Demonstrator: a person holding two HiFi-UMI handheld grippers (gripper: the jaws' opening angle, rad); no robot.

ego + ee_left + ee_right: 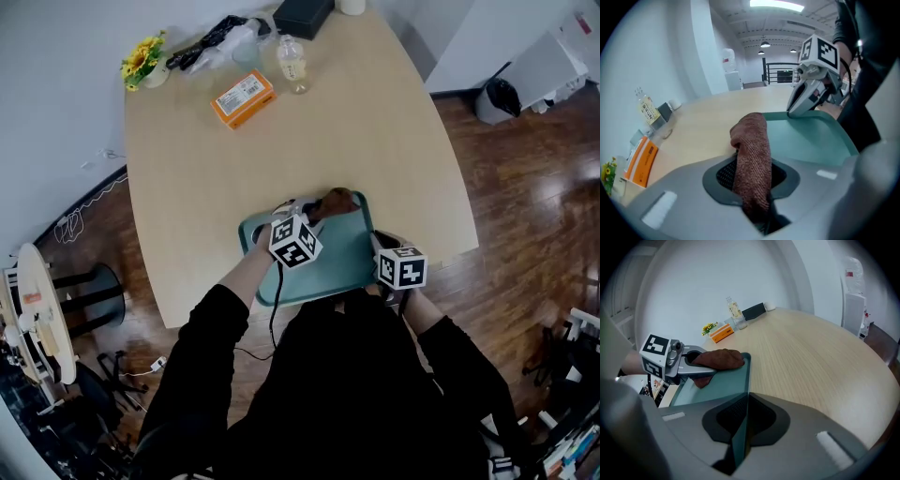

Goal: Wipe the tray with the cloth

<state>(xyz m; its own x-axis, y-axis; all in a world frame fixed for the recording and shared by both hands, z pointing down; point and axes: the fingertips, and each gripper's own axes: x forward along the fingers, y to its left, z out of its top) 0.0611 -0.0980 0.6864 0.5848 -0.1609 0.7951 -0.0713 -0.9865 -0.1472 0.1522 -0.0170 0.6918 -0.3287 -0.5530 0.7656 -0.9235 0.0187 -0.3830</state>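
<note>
Two grippers share the work. My right gripper is pressed together on the rim of the tray, I judge to stop it sliding on the surface. My left gripper pinches the cloth. Its long axis runs straight ahead from the gripper, and its folded end points at the tray's far corner.

An office meeting room: a large, rounded pale-wood table stands on dark wood-plank flooring between plain white walls. A white water dispenser stands at the far side, flat panel lights run along the ceiling, and a black railing borders the space beyond. A waste bin with a black liner sits in a corner. A small pot of yellow flowers decorates the tabletop.
</note>
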